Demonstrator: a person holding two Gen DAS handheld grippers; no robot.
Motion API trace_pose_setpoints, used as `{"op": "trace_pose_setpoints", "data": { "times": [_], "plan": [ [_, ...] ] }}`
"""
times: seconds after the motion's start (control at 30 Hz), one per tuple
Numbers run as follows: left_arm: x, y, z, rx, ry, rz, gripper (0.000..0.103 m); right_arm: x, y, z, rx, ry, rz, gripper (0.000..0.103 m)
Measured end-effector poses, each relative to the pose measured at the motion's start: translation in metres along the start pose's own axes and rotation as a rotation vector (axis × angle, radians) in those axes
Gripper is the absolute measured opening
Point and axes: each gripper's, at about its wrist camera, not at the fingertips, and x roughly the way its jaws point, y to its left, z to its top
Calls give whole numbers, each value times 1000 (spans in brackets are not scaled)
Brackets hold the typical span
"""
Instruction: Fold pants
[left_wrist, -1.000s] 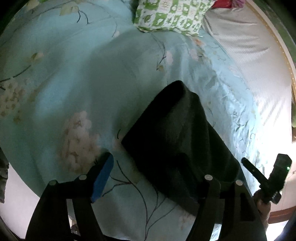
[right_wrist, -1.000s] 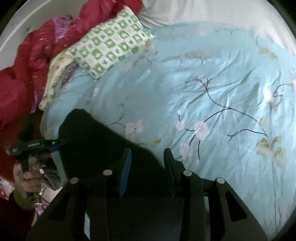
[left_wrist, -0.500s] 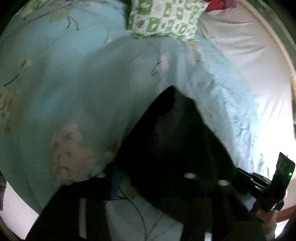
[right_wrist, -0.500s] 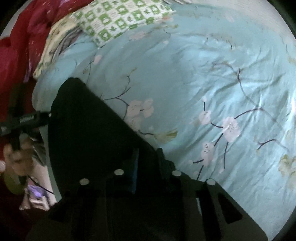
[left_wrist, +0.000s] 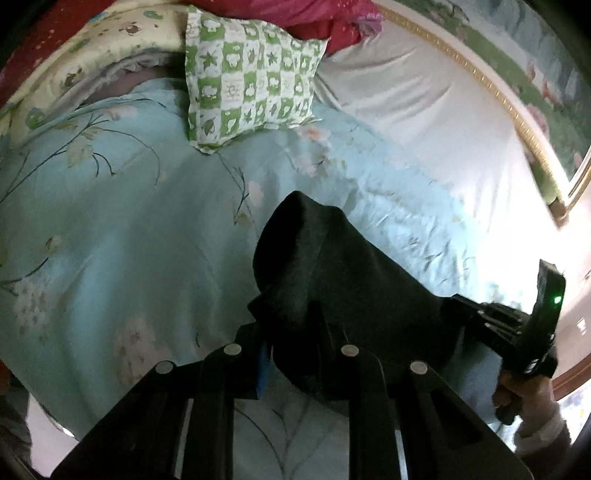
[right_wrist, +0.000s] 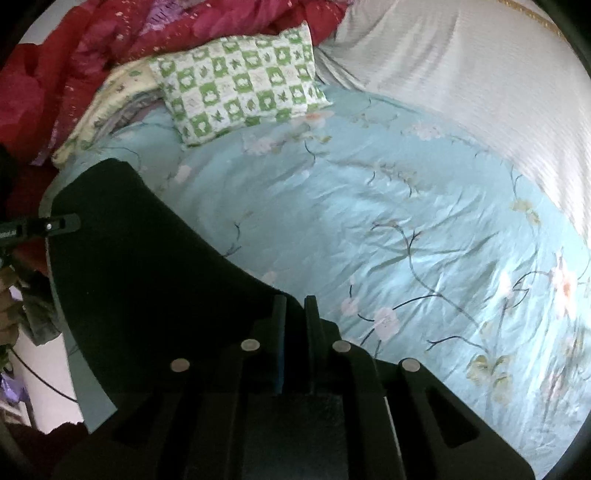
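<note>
Mid-fold: your left gripper (left_wrist: 295, 332) and right gripper (right_wrist: 294, 314) each clamp the pants (left_wrist: 332, 266), lifted ahead; laying flat remains.

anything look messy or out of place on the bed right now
Nothing looks damaged or spilled. The black pants are held up off the pale blue floral bedspread by the left hand-held gripper and right hand-held gripper. The crumpled red blanket heaped behind the green-and-white checked pillow is the only untidy spot.
</note>
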Motion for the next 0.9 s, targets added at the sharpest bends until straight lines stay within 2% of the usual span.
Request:
{"op": "trace_pose_setpoints", "data": {
  "times": [0.3,0.47,0.57,0.67,0.73,0.8,0.9],
  "plan": [
    [46,-1,-1,111,37,129,19,26,-5,-8,37,10,-54,9],
    [61,-2,-14,191,73,215,33,39,-10,-13,83,18,-60,10],
    [54,-2,-10,192,79,225,37,36,-17,-12,123,10,-83,14],
    [35,-4,-3,186,52,240,40,19,-28,-13,180,-9,-114,17],
    [18,-6,1,180,29,223,50,-1,-35,-16,216,-39,-88,17],
    [2,-10,5,175,-6,209,56,-17,-38,-22,230,-56,-90,19],
    [-12,-23,9,183,-25,172,57,-47,-44,-41,277,-89,-72,31]
  ]
}}
